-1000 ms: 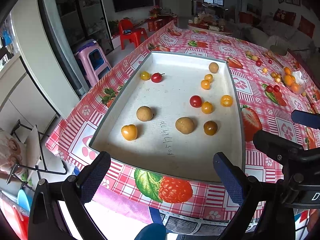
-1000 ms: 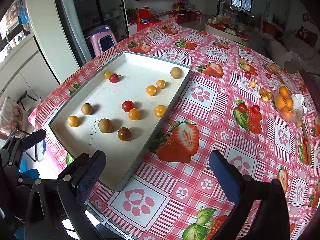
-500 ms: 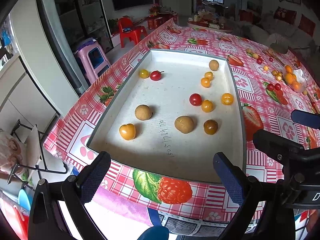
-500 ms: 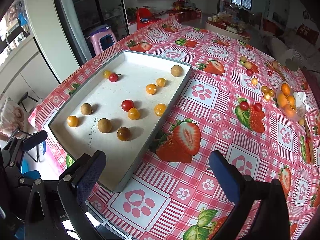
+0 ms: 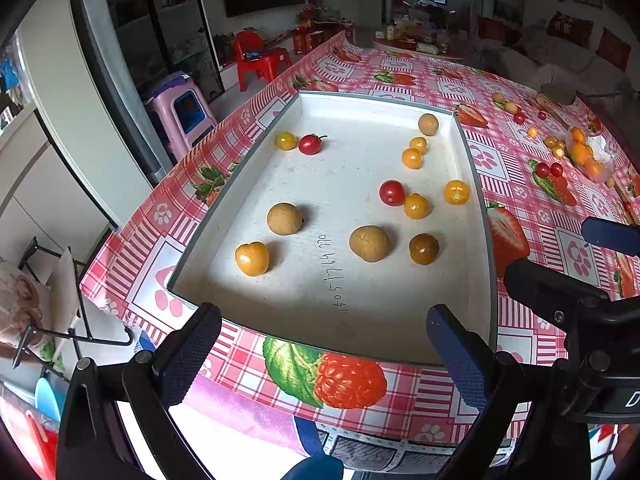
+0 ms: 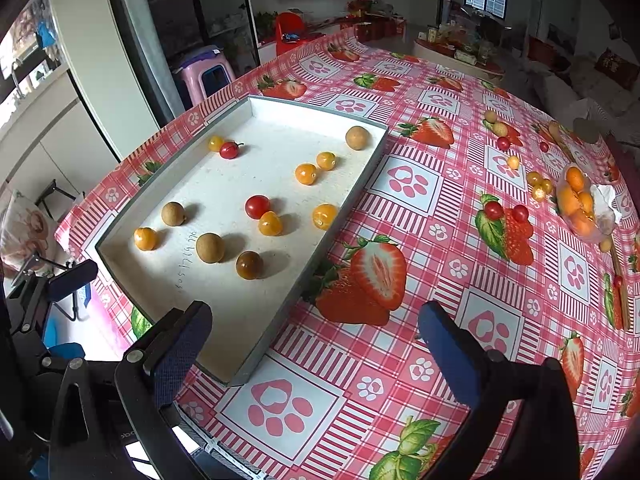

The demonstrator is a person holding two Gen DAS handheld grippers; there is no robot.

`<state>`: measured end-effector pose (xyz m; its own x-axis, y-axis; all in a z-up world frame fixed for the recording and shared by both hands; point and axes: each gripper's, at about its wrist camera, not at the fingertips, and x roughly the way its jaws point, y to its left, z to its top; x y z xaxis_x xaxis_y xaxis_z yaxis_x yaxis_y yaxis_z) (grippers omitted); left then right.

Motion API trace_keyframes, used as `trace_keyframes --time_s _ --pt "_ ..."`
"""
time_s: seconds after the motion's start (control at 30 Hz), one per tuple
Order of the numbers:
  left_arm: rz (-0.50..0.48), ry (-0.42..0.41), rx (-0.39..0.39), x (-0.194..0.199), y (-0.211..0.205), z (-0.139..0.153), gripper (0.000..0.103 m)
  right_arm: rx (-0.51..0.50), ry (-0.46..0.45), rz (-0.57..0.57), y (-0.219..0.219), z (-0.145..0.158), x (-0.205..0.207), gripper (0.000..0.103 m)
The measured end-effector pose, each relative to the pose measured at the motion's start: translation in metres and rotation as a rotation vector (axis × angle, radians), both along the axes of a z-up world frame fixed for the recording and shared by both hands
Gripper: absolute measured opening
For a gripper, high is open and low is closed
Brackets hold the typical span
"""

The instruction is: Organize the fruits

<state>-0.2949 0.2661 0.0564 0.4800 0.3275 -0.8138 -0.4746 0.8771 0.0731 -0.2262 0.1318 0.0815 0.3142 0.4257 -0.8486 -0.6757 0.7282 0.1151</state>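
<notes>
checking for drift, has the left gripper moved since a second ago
Yes, slightly: in the left wrist view the tray sits a little lower and nearer, so the left gripper eased forward.

The counter (image 6: 440, 208), covered in a red-checked strawberry-print cloth, carries a shallow white tray (image 6: 360, 184) at its left edge. Loose cherry tomatoes (image 6: 506, 212) and small yellow fruits (image 6: 538, 184) lie well right, near a bag of oranges (image 6: 578, 204).

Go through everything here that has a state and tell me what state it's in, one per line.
Left gripper: open, holding nothing.
Right gripper: open, holding nothing.
Tray: flat on the table, fruits scattered loose inside.
Dark tomato: in the tray, apart from the others.
Plastic bag of oranges: open, outside the tray.
</notes>
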Motion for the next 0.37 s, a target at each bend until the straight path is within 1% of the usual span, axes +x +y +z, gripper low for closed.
trace_keyframes --time_s 0.2,0.3,0.37 --pt "-0.001 -0.015 -0.03 0.0007 0.0034 -0.0021 0.103 -0.003 0.001 0.001 0.0013 -0.0007 -0.0001 0.103" --pt "-0.01 -0.045 -0.018 -0.0016 0.0022 0.0005 0.103 -0.009 0.002 0.002 0.0025 -0.0028 0.0003 0.103" --pt "-0.015 -0.049 -0.015 -0.0017 0.0019 0.0012 0.103 -0.012 0.003 0.004 0.0033 -0.0047 0.0011 0.103"
